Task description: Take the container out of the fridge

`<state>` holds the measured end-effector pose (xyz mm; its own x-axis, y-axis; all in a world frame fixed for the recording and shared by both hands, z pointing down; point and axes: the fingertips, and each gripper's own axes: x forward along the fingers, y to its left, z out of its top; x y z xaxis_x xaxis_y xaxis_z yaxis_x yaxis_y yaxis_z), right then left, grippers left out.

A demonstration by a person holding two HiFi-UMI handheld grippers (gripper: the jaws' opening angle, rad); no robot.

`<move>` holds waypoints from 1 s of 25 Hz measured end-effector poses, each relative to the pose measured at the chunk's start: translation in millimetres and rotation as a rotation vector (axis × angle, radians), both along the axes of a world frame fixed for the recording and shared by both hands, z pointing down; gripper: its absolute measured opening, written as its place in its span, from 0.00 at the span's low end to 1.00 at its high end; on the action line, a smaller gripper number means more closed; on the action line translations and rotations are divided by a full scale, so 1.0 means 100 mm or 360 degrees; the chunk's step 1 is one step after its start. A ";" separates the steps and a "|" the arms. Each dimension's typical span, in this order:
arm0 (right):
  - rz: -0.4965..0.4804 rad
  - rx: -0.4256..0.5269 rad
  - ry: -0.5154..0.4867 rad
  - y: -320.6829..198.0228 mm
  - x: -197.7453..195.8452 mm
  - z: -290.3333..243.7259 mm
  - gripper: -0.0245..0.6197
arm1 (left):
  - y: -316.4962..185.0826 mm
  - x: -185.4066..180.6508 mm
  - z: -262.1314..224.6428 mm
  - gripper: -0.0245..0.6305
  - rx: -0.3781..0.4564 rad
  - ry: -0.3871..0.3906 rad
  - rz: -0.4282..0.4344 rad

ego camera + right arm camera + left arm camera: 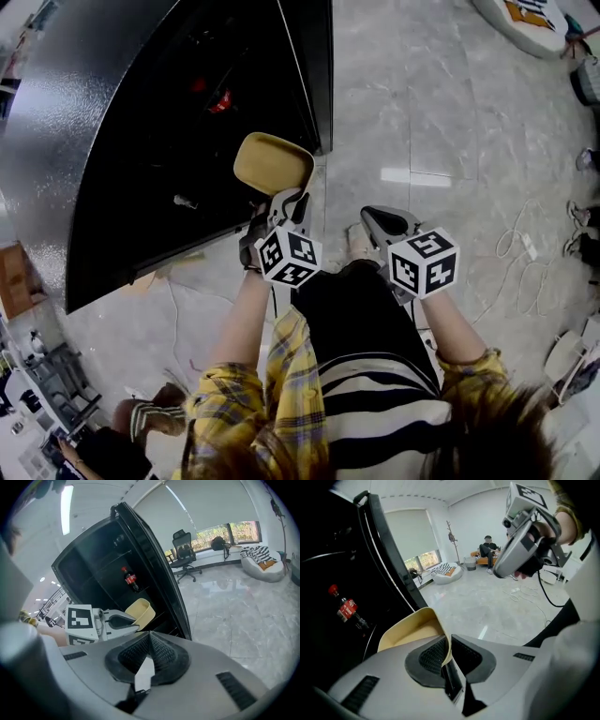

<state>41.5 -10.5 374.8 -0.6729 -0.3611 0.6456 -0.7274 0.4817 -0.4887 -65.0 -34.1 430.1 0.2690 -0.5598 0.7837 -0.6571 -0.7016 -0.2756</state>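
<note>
Left gripper point(281, 202) point(447, 649) point(124, 621): we record its jaws clamped on the thin side wall of the container, one pad inside the wall and one outside.
Container: a pale yellow, rounded-square plastic tub point(273, 161) point(410, 631) point(140, 611), open side up and empty as far as we see. It is held in the air at the fridge's open front, just beside the door's edge, and touches no shelf.
Right gripper point(382, 221) point(149, 649) point(520, 550): we find its jaws pressed together with nothing between them. It hangs beside the left gripper, apart from the container.
Fridge: a tall black cabinet point(141, 150) point(93, 569) with its door point(154, 569) point(389, 550) swung open and dark shelves inside.
Bottle: a cola bottle with a red cap and label point(347, 609) point(130, 579), upright on a shelf deeper inside, well apart from the container.
Floor: glossy grey stone tiles point(422, 112), with loose cables point(511, 239) lying on them.
Room beyond: we note a black office chair point(183, 550), a striped bean bag point(262, 558) point(446, 571) by the window, a coat stand point(452, 540) and a seated person point(488, 550) at the far wall.
</note>
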 end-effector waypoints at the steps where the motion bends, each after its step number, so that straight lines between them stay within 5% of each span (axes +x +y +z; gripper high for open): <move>1: 0.0003 0.0005 -0.0001 0.01 0.02 -0.04 0.08 | 0.04 0.03 -0.04 0.11 0.0001 -0.0006 0.0021; 10: 0.0027 0.0055 0.0014 0.01 0.18 -0.34 0.08 | 0.41 0.27 -0.48 0.11 0.0002 0.0027 0.0114; 25: 0.0064 0.0200 0.0027 -0.08 0.18 -0.73 0.08 | 0.66 0.15 -1.03 0.10 0.0016 0.0083 0.0230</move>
